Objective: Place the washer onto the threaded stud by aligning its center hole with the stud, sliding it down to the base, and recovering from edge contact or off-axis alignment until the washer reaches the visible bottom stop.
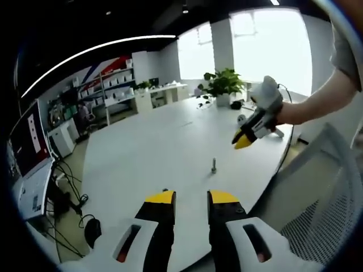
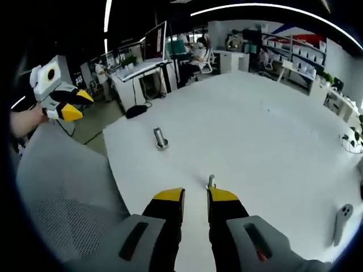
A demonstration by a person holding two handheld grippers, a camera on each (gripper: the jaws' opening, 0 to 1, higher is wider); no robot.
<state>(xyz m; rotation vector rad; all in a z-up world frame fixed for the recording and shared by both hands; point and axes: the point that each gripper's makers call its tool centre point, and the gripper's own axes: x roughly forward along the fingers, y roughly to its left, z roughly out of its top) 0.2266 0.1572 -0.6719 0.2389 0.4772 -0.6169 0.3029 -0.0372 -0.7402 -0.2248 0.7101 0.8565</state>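
The right gripper (image 2: pixel 195 195) has its fingers (image 2: pixel 169 198) parted with a narrow gap between them; a small metal piece, likely the washer (image 2: pixel 211 181), stands at the right fingertip, and whether it is pinched I cannot tell. The left gripper (image 1: pixel 191 198) is released, holding nothing, well back from the threaded stud (image 1: pixel 214 165). That stud stands upright on the white worktop (image 1: pixel 153 147), beyond and left of the right fingers. If the washer is only half-caught, it could drop or meet the stud's top edge-on and jam off-axis.
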